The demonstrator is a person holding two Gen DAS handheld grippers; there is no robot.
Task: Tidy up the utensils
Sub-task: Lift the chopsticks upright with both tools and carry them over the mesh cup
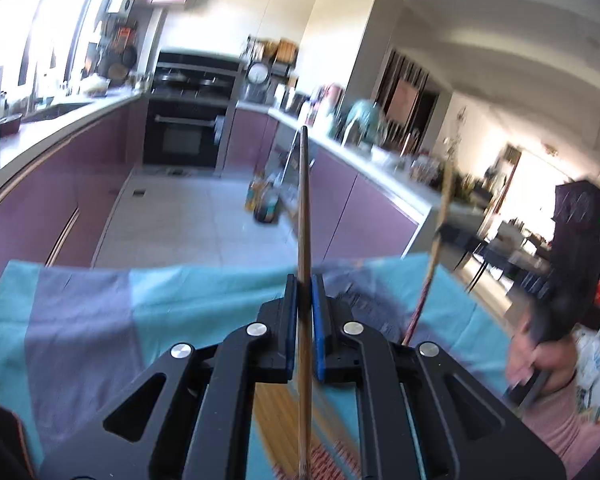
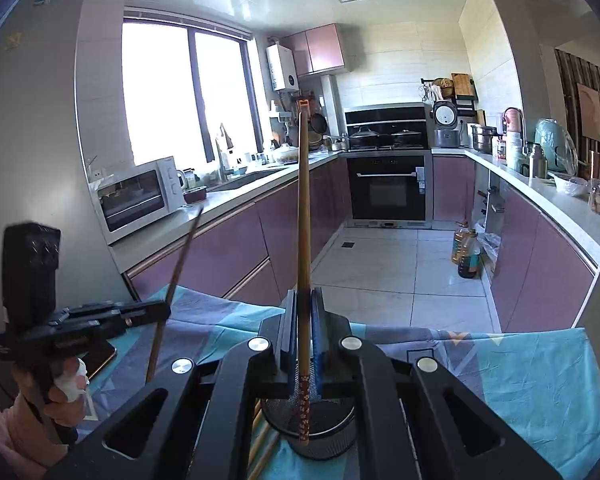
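Two grippers over the blue patchwork cloth: the left gripper pinches a chopstick upright; the right gripper clamps another chopstick, its patterned end seemingly inside the black mesh holder.

Smooth wooden chopstick, black wire-mesh metal holder, matt creased cloth, matt black plastic tongs.
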